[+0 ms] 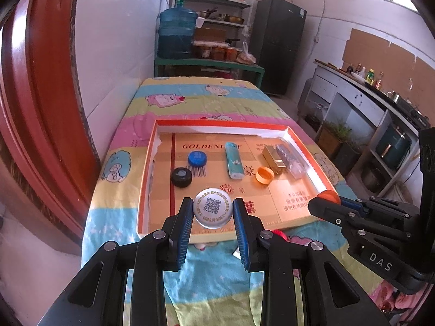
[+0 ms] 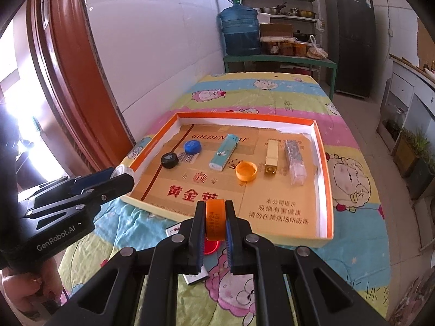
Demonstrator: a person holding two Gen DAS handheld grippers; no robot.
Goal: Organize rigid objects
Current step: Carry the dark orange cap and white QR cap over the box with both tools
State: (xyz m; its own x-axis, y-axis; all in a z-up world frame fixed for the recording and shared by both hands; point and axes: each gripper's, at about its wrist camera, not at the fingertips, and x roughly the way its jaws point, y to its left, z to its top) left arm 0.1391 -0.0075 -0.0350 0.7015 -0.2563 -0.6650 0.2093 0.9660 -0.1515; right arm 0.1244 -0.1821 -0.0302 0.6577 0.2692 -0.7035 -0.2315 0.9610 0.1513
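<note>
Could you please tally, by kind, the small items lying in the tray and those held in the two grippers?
Bottle caps: 5: blue cap, black cap and open orange cap in the tray; white QR cap in the left gripper; orange cap in the right gripper.
Lighters: 3: light-blue lighter, gold lighter, clear lighter.
Total: 8

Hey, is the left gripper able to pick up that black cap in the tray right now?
Probably not yet. The left gripper is shut on a white QR-code cap, so its jaws are full. The path to the black cap in the tray otherwise looks clear.
</note>
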